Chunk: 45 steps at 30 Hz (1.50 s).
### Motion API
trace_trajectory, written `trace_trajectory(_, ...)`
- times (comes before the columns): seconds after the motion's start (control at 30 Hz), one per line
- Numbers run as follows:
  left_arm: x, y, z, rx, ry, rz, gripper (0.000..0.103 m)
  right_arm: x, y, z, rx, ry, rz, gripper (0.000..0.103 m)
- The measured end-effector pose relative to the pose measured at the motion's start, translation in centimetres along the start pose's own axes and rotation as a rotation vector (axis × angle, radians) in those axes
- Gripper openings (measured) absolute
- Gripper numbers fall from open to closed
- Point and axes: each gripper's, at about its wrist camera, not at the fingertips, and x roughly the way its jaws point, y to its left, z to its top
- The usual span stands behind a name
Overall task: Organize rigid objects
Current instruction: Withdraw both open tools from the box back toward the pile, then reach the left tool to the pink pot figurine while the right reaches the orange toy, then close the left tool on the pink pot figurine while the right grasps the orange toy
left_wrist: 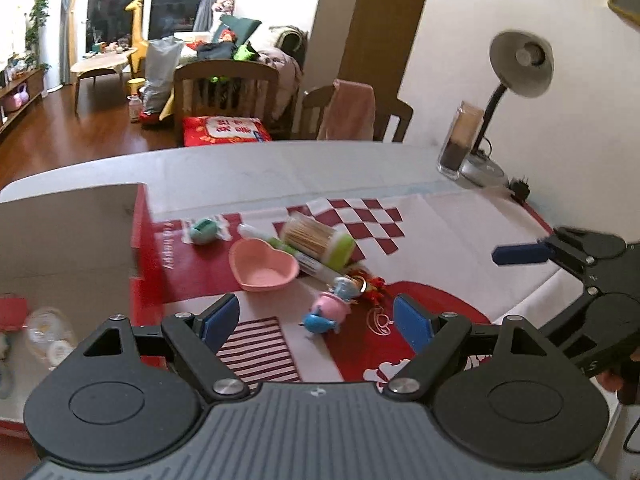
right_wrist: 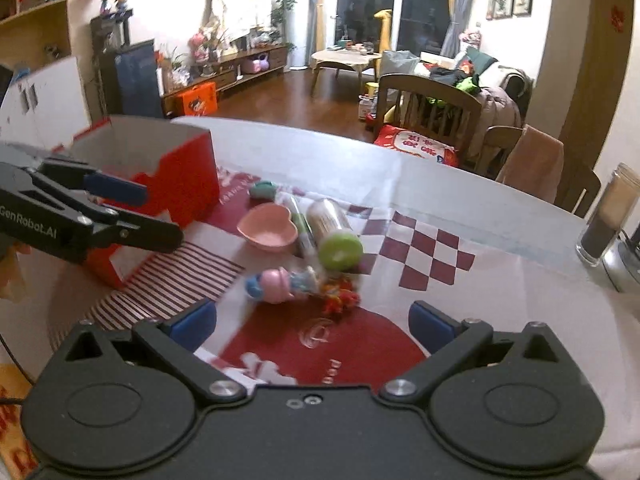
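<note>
We are looking left to right across the cloth-covered table (left_wrist: pixel 360 168). At far left the red cardboard box (left_wrist: pixel 72 240) is standing open, a few small items lying blurred inside. Just right of it: a teal tape dispenser (left_wrist: pixel 203 231), a pink heart-shaped dish (left_wrist: pixel 264 270), a white-and-green tube (left_wrist: pixel 280 246) resting against a toothpick jar with green lid (left_wrist: pixel 320 242) lying on its side. Nearer us, a pink-and-blue toy figure (left_wrist: pixel 328 310) is lying beside a red tasselled charm (left_wrist: pixel 374 288). Our left gripper (left_wrist: pixel 316 322) is hovering above the toy, jaws apart, gripping nothing. Our right gripper (right_wrist: pixel 314 326) is hanging likewise, jaws wide, empty. Far right: a desk lamp (left_wrist: pixel 520 64).
</note>
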Motion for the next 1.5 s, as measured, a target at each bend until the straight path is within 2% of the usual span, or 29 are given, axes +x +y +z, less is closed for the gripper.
trace_trajectory(0.13, 2.9, -1.3, -0.6, 0.029, 0.031, 0.01, 0.084, 1.8, -0.9, -0.6, -0.058, 0.016, 0.012, 0.098)
trace_trajectory(0.2, 4.1, -1.7, -0.8, 0.035, 0.039, 0.013, 0.084, 2.5, -1.4, -0.8, -0.075, 0.026, 0.032, 0.092)
trace_trajectory(0.33, 6.4, -2.6, -1.0, 0.074, 0.061, 0.029, 0.084, 4.0, -2.0, -1.2, -0.126, 0.038, 0.062, 0.091)
trace_trajectory(0.63, 11.0, -2.6, -1.1, 0.105, 0.136, 0.082, 0.084, 7.3, -2.7, -1.6, -0.197, 0.063, 0.095, 0.079)
trace_trajectory(0.9, 13.2, -2.4, -1.1, 0.099, 0.169, 0.101, 0.084, 9.8, -3.1, -1.5, -0.209, 0.077, 0.11, 0.067)
trace_trajectory(1.07, 13.9, -2.0, -0.9, 0.075, 0.176, 0.106, 0.083, 10.5, -2.9, -1.2, -0.252, 0.055, 0.129, 0.063)
trace_trajectory(1.1, 13.9, -2.0, -0.9, 0.075, 0.174, 0.107, 0.082, 10.5, -2.9, -1.1, -0.256, 0.052, 0.134, 0.062)
trace_trajectory(1.23, 14.4, -2.1, -0.8, 0.083, 0.195, 0.105, 0.06, 10.7, -3.2, -1.0, -0.263, 0.04, 0.151, 0.06)
trace_trajectory(1.37, 14.4, -2.4, -0.7, 0.099, 0.192, 0.103, 0.058, 10.8, -3.4, -1.0, -0.26, 0.038, 0.165, 0.06)
trace_trajectory(1.5, 14.4, -2.7, -0.5, 0.117, 0.198, 0.088, 0.04, 10.9, -3.4, -1.0, -0.254, 0.033, 0.148, 0.051)
